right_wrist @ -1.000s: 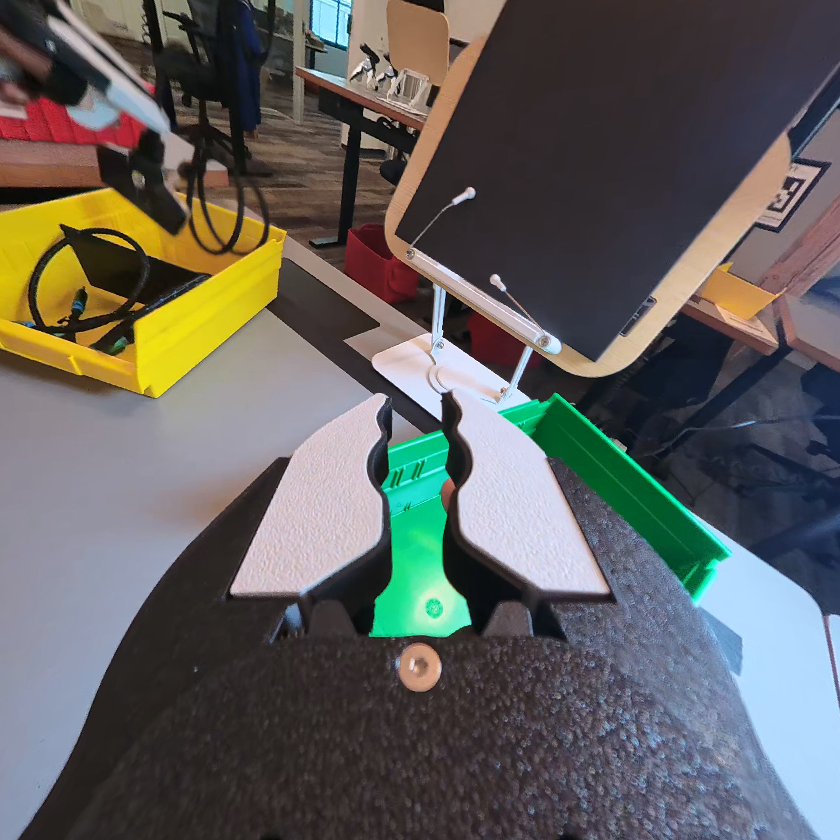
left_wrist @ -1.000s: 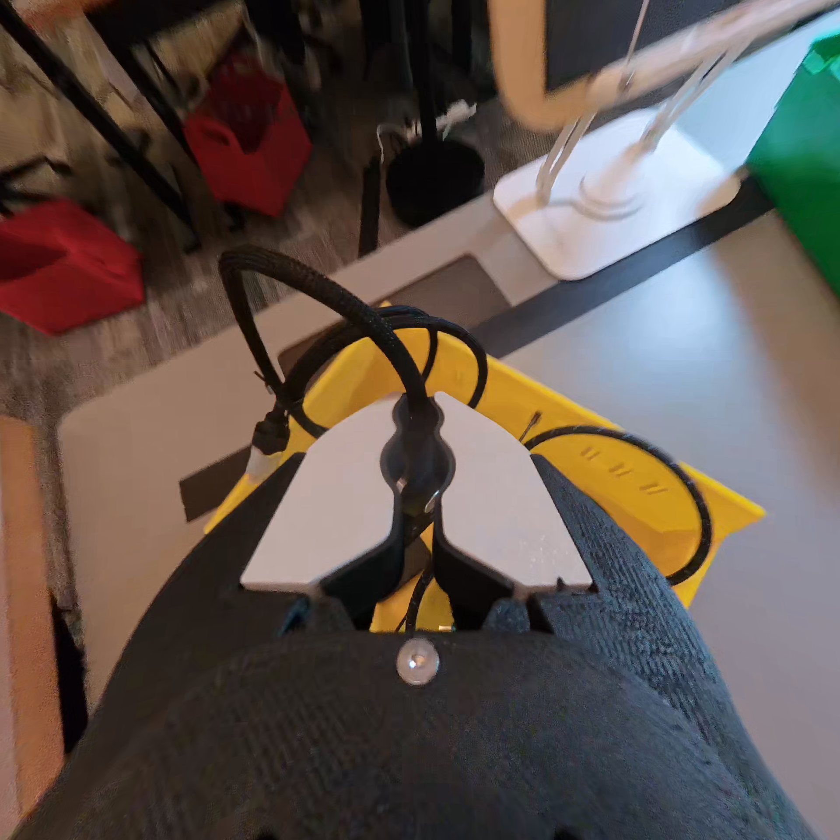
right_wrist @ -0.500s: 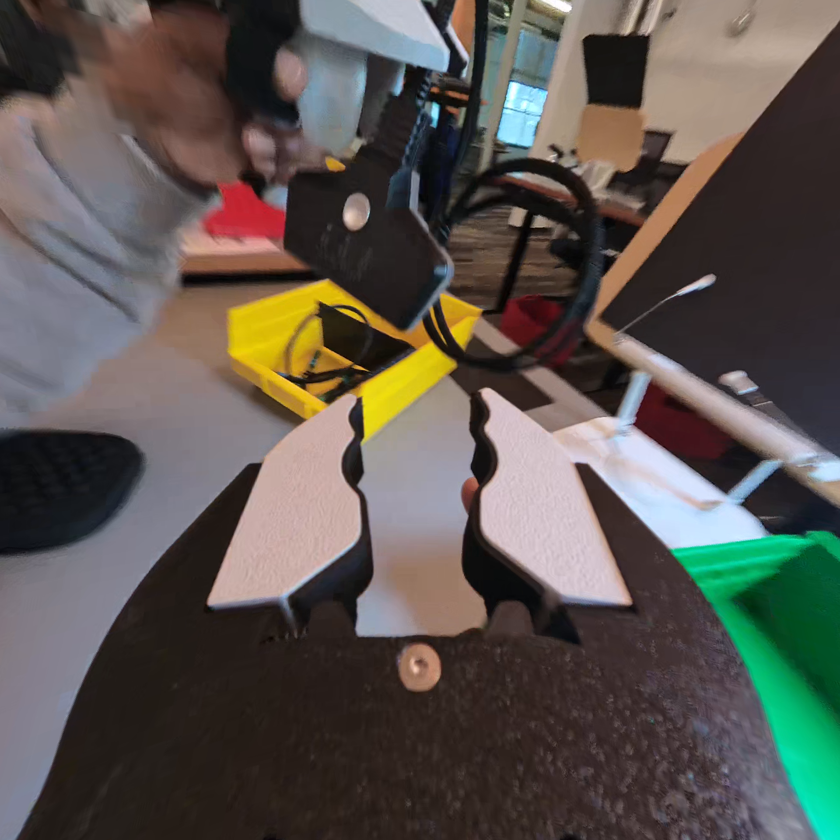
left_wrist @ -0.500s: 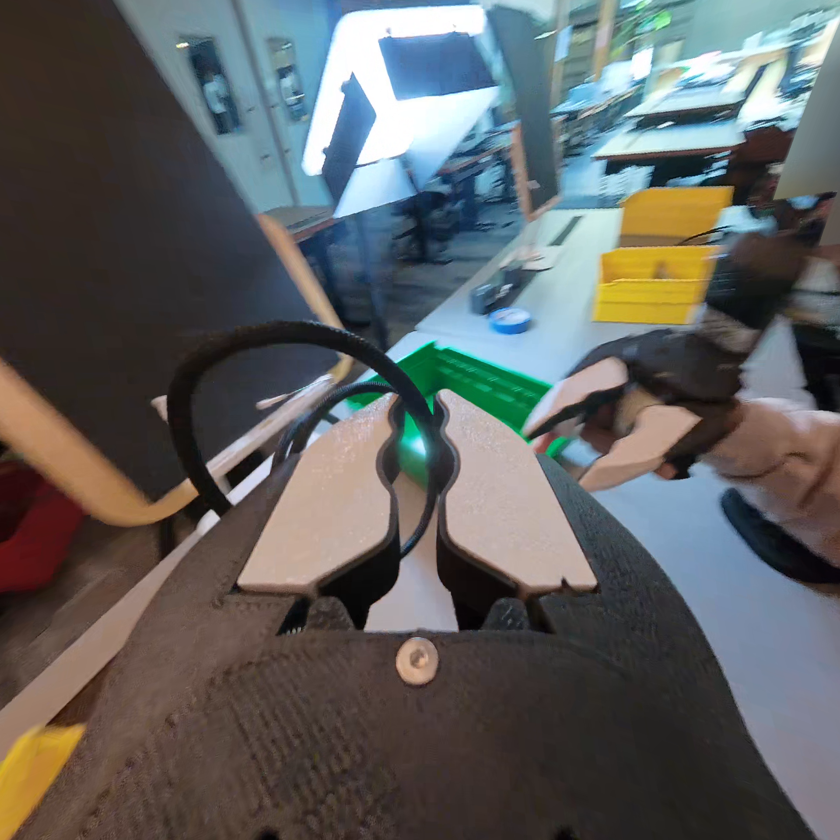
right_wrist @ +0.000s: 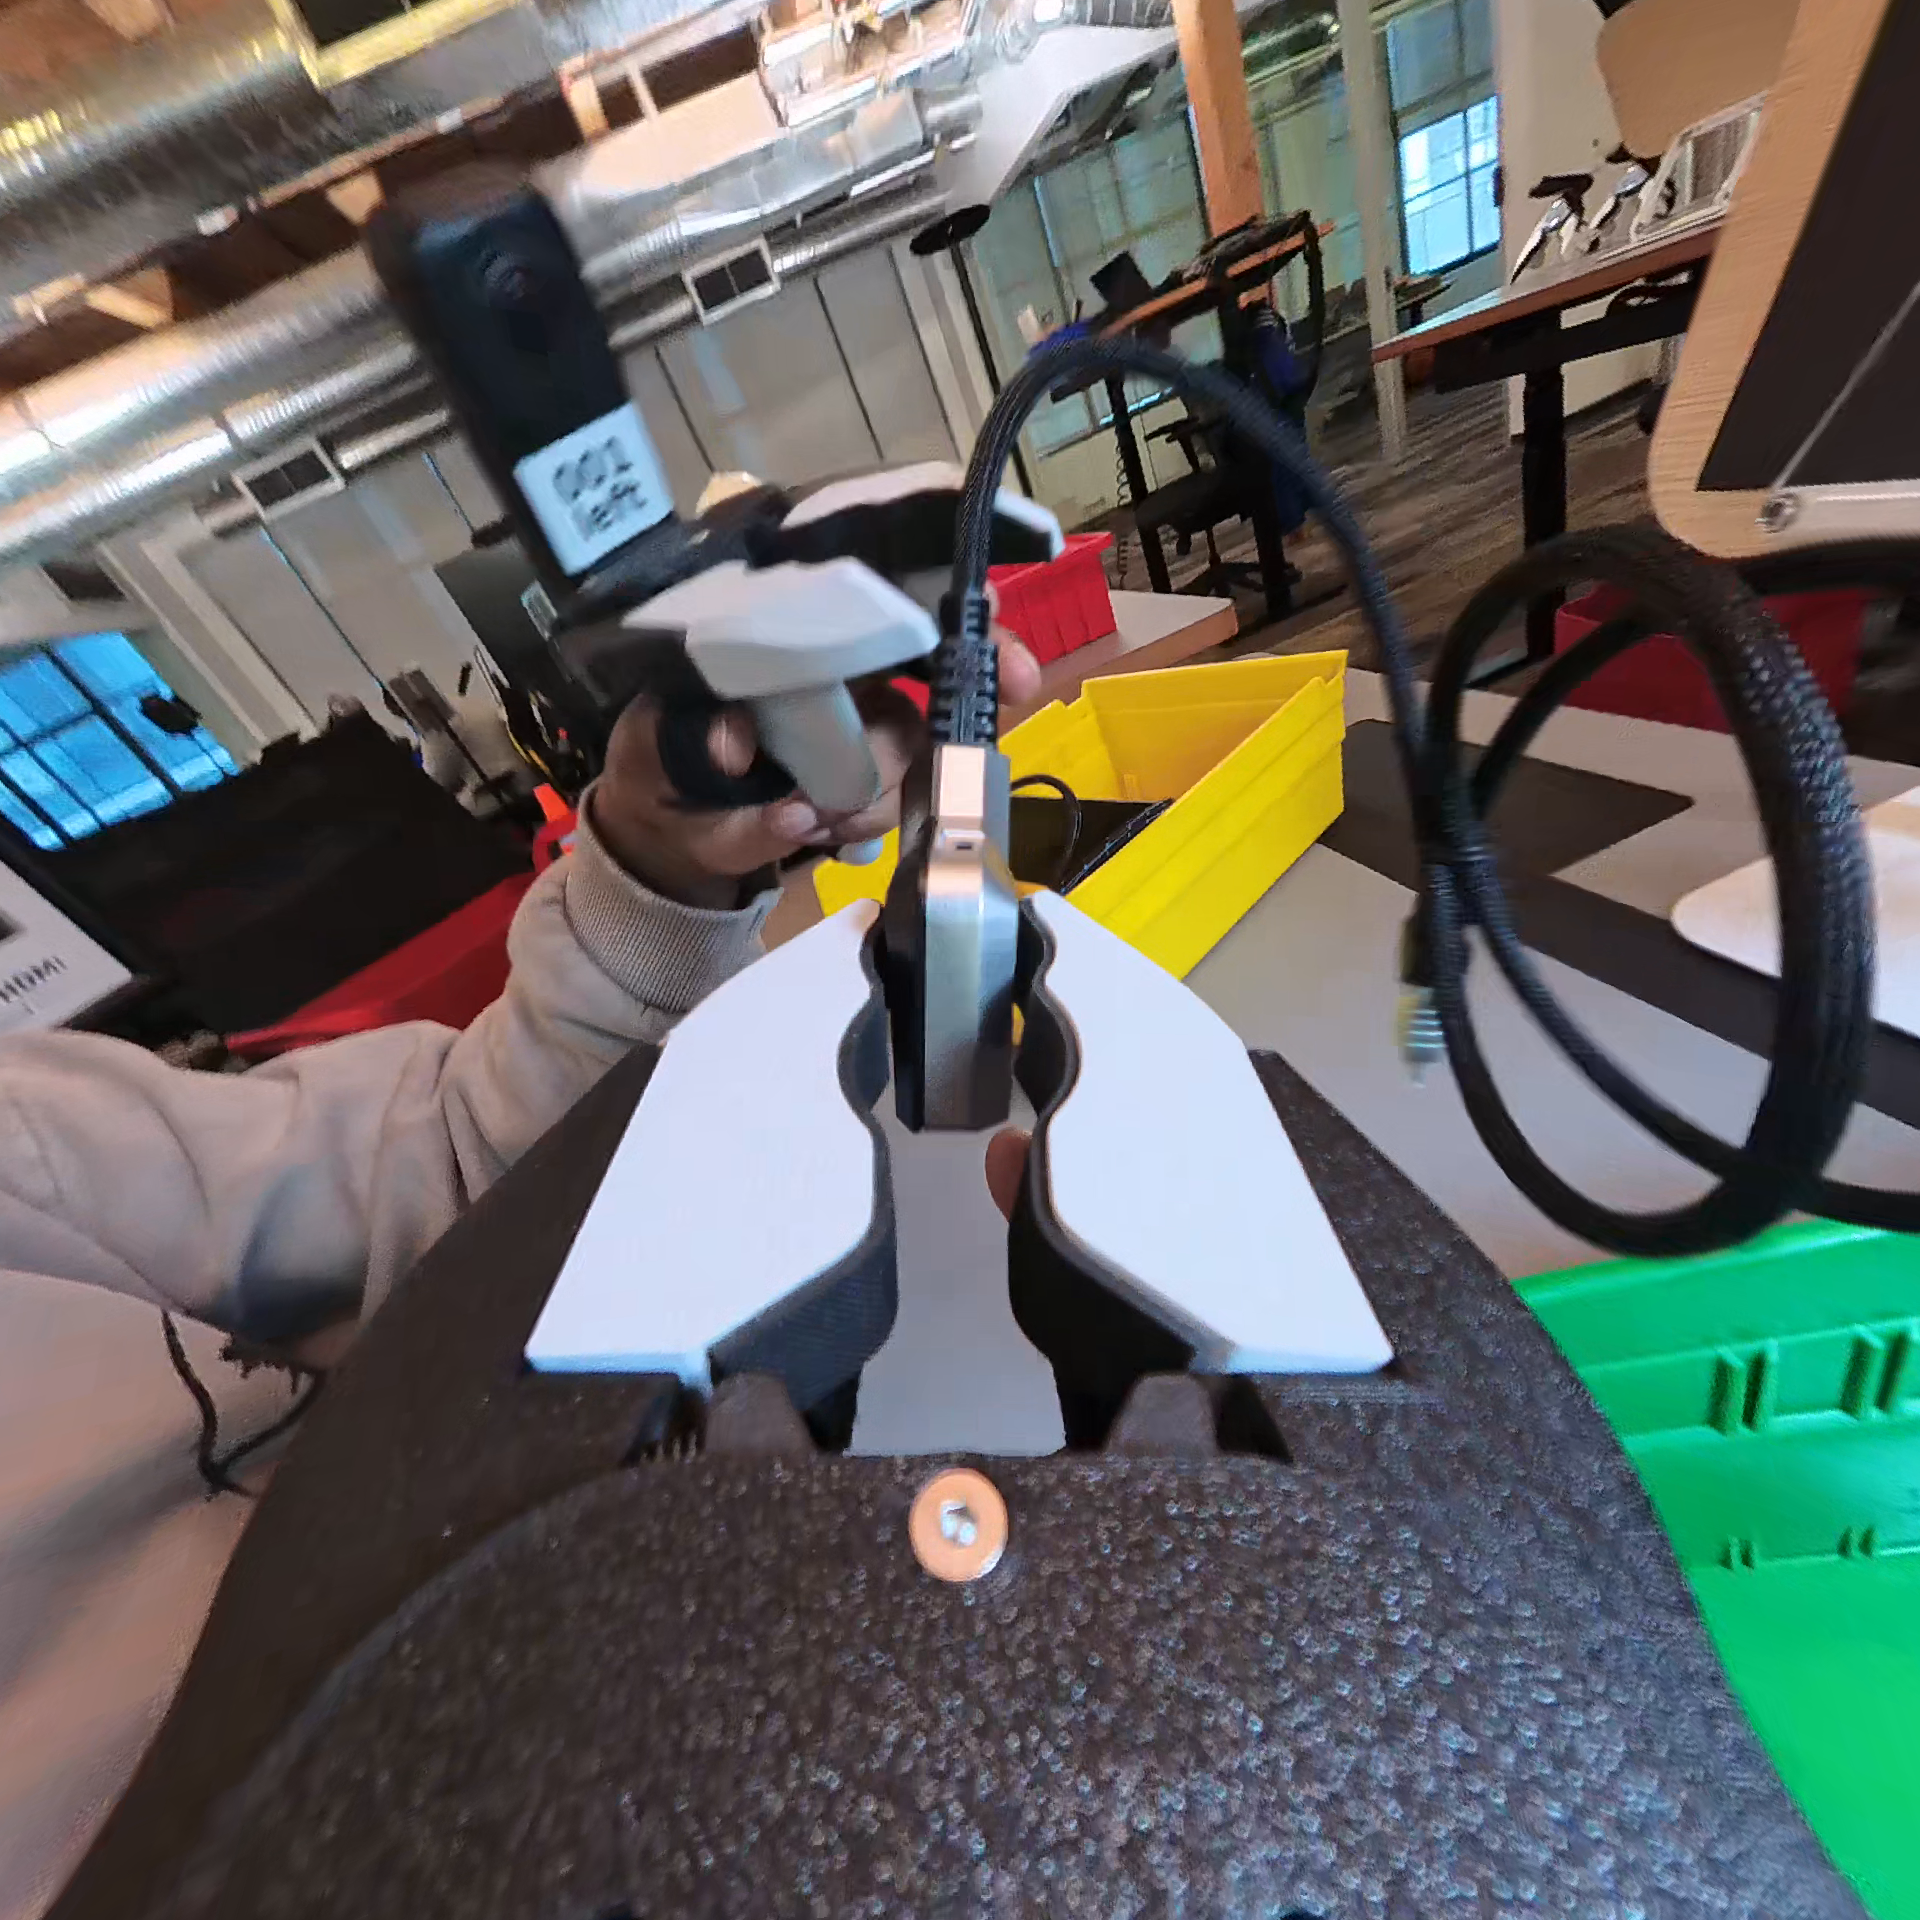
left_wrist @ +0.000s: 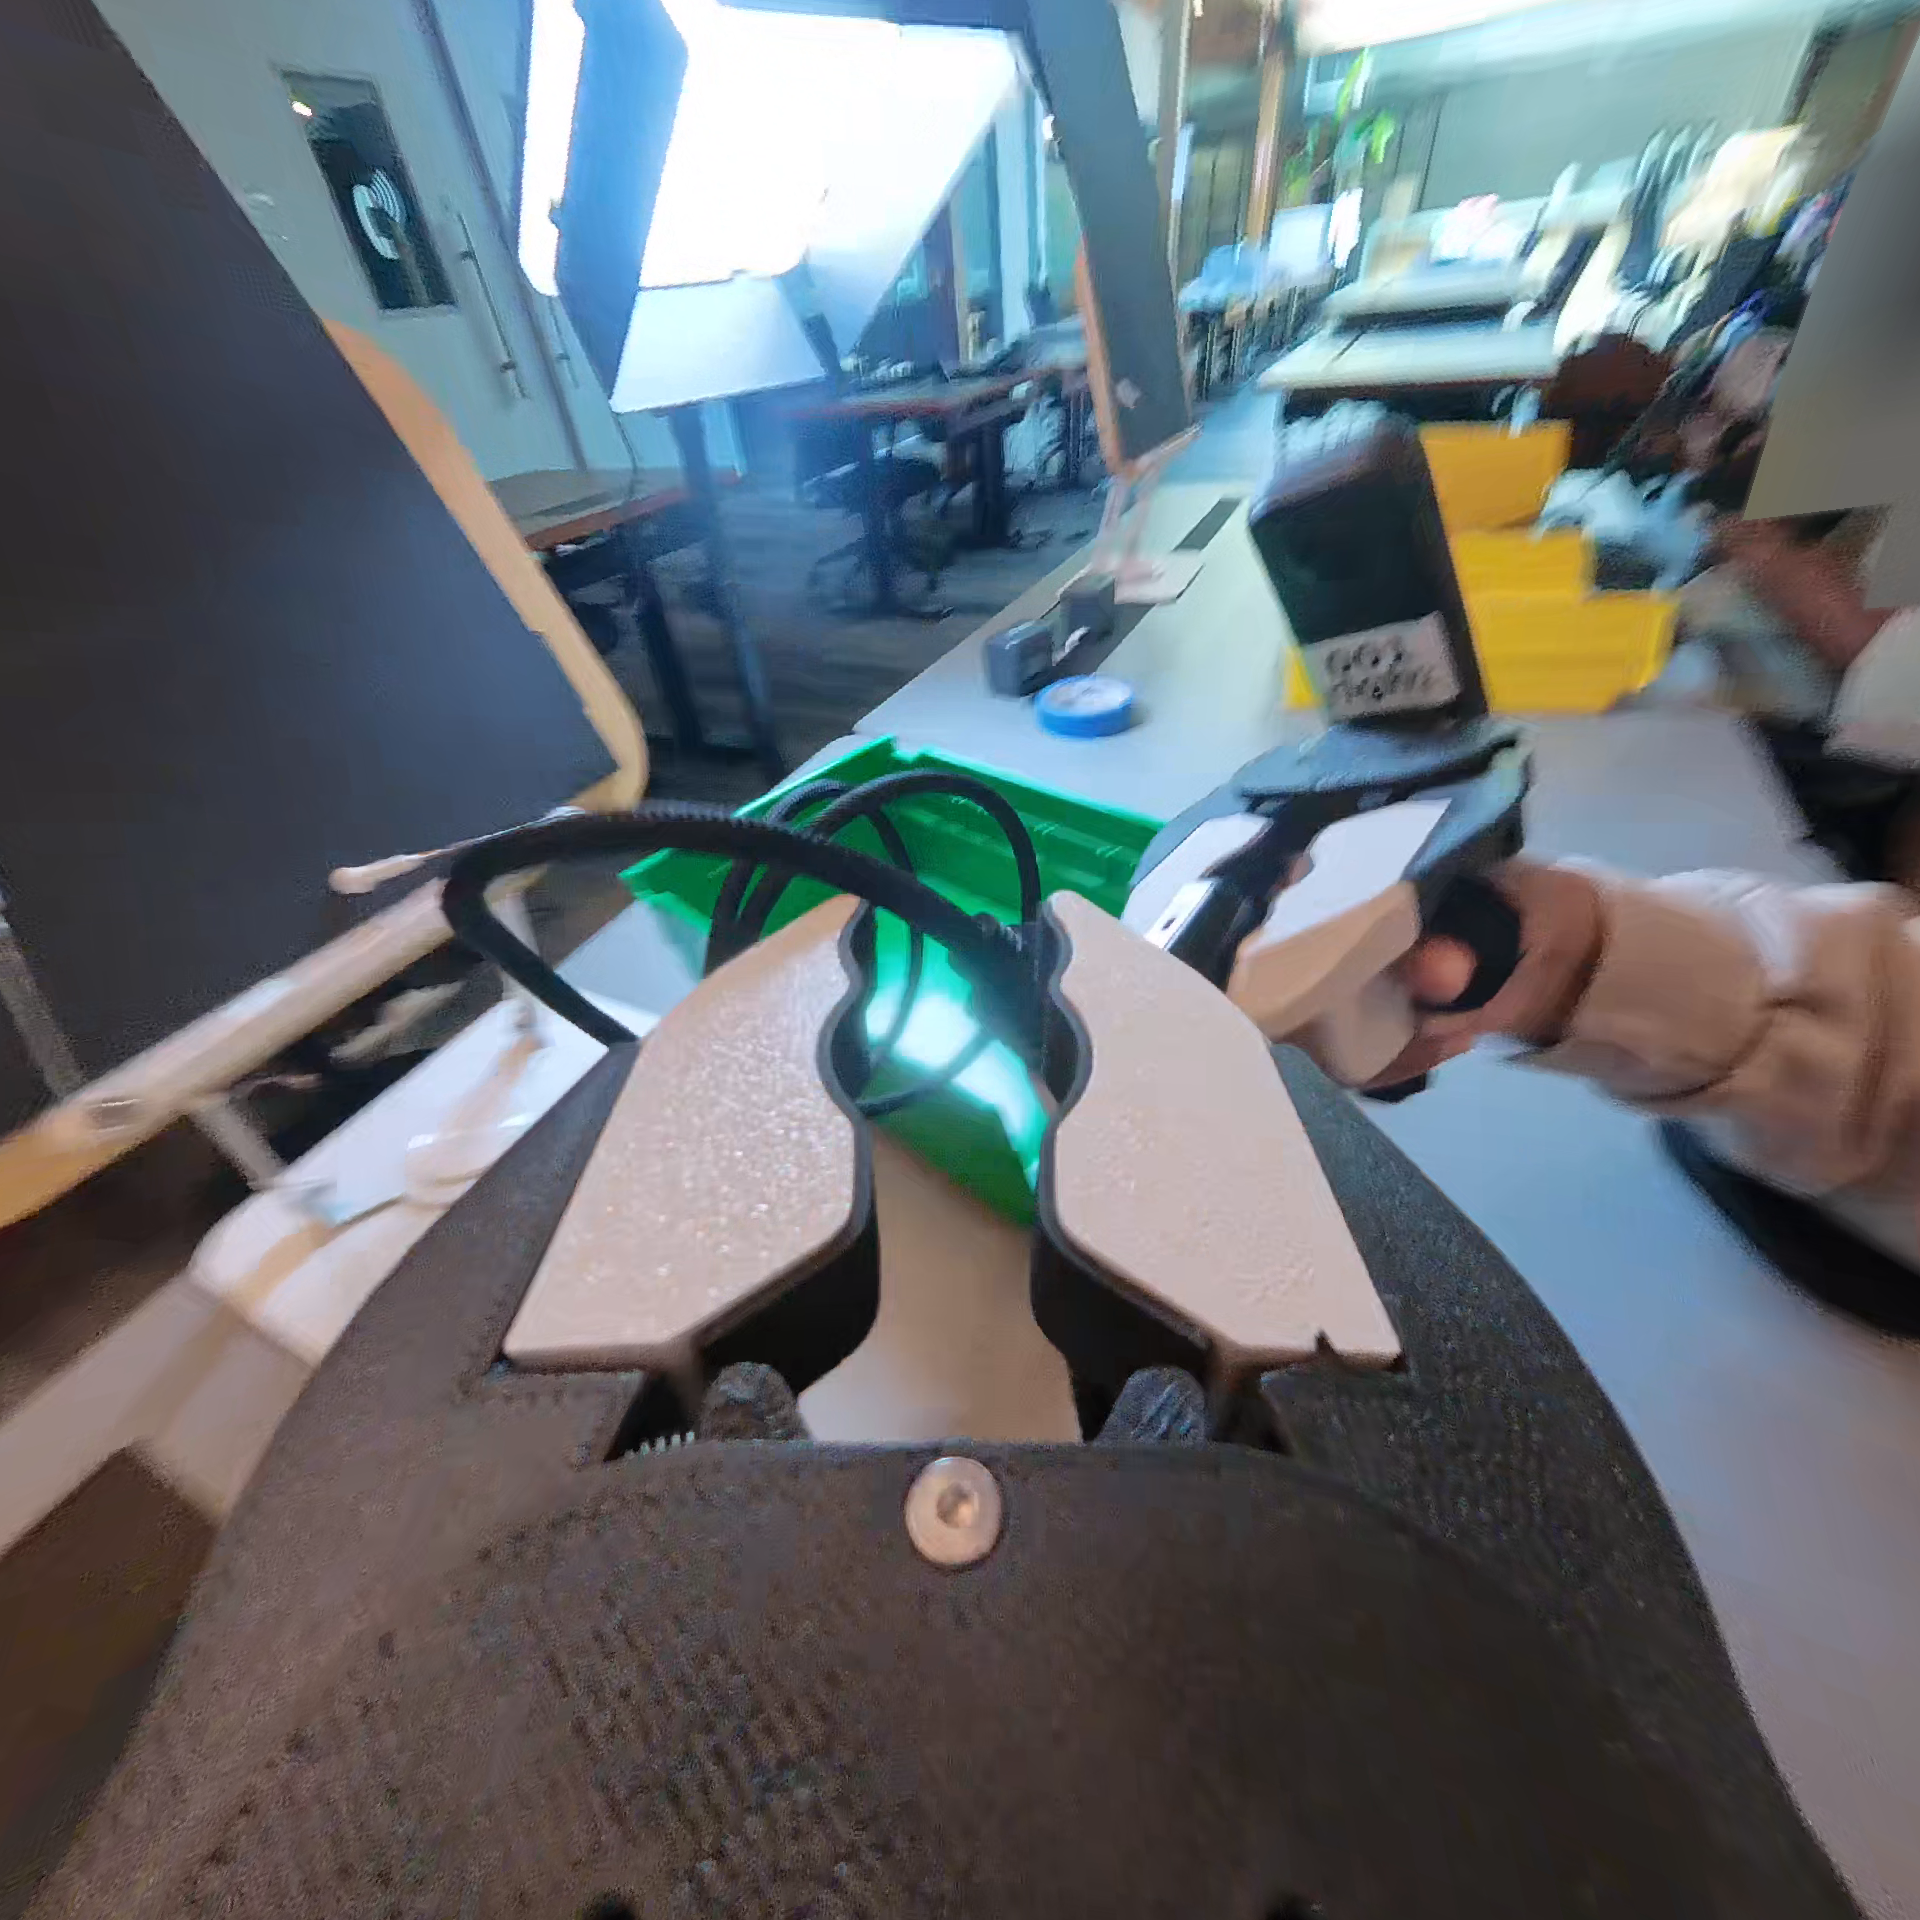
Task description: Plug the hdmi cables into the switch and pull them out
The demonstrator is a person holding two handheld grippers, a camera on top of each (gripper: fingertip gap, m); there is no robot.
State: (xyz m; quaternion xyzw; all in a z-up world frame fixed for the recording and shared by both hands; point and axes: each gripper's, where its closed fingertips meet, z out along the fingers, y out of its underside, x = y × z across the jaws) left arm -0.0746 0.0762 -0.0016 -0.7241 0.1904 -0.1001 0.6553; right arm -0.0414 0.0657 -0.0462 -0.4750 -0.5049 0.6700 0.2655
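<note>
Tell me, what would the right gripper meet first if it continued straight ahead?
The switch: it hangs between the right gripper's tongs, so almost at once. Whether the tongs touch it now is unclear.

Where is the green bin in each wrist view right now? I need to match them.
Left wrist view: green bin at centre, beyond the left claw, behind the black braided cable.
Right wrist view: bottom right corner, beside the right claw holding the switch.
Shared landmark: the black braided cable.
</note>
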